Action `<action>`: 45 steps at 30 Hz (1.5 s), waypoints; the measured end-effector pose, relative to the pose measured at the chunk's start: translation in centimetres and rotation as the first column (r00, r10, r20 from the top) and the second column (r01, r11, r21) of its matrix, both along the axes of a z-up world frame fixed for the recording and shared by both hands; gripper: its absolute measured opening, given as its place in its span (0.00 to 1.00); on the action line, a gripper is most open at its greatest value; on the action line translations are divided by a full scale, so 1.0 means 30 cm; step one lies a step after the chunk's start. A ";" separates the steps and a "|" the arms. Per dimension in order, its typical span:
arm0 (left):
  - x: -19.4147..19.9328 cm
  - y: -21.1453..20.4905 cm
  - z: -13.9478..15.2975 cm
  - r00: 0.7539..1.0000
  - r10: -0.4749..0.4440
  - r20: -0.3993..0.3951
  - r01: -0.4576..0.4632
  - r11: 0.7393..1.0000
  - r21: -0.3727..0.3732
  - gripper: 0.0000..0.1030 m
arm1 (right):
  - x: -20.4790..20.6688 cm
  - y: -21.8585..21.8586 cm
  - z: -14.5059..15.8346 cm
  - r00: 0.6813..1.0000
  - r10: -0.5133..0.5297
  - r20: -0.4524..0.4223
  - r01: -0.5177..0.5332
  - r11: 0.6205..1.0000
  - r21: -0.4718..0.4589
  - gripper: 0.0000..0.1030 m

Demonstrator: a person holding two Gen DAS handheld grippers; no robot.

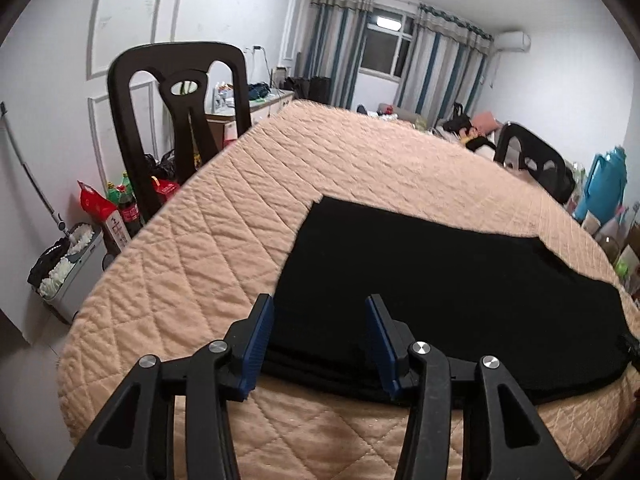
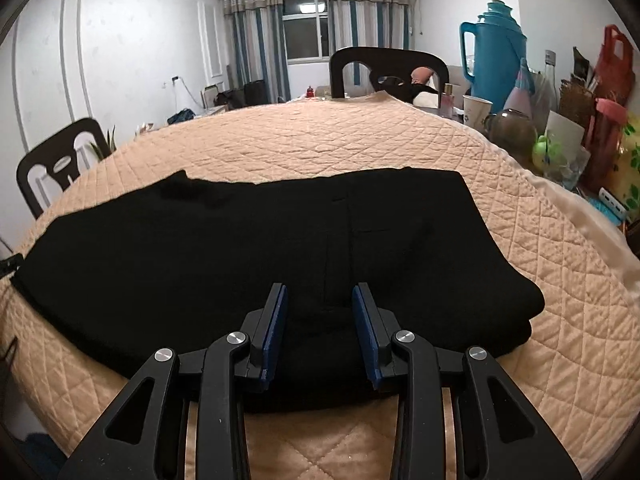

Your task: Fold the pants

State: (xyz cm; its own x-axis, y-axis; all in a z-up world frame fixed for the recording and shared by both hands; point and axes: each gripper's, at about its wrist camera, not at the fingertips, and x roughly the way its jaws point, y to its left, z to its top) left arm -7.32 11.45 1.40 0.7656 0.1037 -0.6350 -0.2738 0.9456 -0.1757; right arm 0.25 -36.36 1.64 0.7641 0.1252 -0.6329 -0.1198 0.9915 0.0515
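Observation:
Black pants [image 1: 440, 280] lie flat and folded lengthwise on a beige quilted table cover [image 1: 192, 240]. In the left wrist view my left gripper [image 1: 320, 304] hovers over the near left end of the pants, jaws apart, with nothing pinched between the blue pads [image 1: 260, 340]. In the right wrist view the same pants [image 2: 240, 248] stretch across the cover [image 2: 320, 140]. My right gripper [image 2: 320, 290] stands open just above their near edge, towards the thicker right end. Cloth shows between and under its fingers, but the pads [image 2: 276, 332] do not press on it.
Dark chairs stand around the table: one at the left [image 1: 180, 100], one at the far side [image 2: 384, 68], another [image 2: 60, 160] at far left. A blue thermos [image 2: 492, 52], cups and bottles crowd the table's right edge. Bottles [image 1: 128, 200] and a bin [image 1: 68, 272] sit on the floor.

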 end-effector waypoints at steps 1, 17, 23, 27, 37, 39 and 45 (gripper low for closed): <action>-0.005 0.004 0.007 1.000 0.004 0.003 -0.004 1.000 -0.007 0.49 | -0.001 -0.001 0.000 1.000 0.002 -0.001 -0.002 1.000 0.001 0.34; -0.077 -0.026 -0.042 0.985 0.169 -0.041 -0.174 0.963 -0.206 0.49 | -0.007 0.003 -0.004 1.000 0.000 0.006 0.000 1.000 0.003 0.34; -0.092 -0.033 -0.039 0.973 0.225 -0.051 -0.230 0.951 -0.207 0.50 | -0.005 0.002 -0.002 1.000 0.000 0.006 0.000 1.000 0.006 0.34; -0.067 -0.042 -0.046 0.978 0.208 -0.033 -0.211 0.960 -0.186 0.58 | -0.006 0.004 -0.004 1.000 -0.001 0.010 0.001 1.000 0.011 0.34; 0.004 0.010 -0.064 0.992 0.120 0.046 -0.102 0.952 -0.288 0.40 | -0.006 0.006 -0.003 1.000 0.001 0.015 -0.001 1.000 0.025 0.34; 0.021 0.025 -0.066 0.992 0.119 0.036 -0.104 0.950 -0.296 0.31 | -0.006 0.005 -0.003 1.000 -0.001 0.014 0.000 1.000 0.029 0.34; 0.066 0.033 -0.051 0.998 0.066 0.022 -0.056 0.950 -0.307 0.06 | -0.009 0.006 0.006 1.000 0.006 0.016 -0.007 0.999 0.043 0.34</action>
State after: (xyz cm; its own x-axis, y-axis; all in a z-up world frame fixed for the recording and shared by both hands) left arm -5.36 12.45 -0.13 0.7842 -0.0440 -0.6190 -0.3192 0.8268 -0.4632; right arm -0.02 -36.18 1.83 0.7727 0.1575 -0.6149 -0.1276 0.9875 0.0927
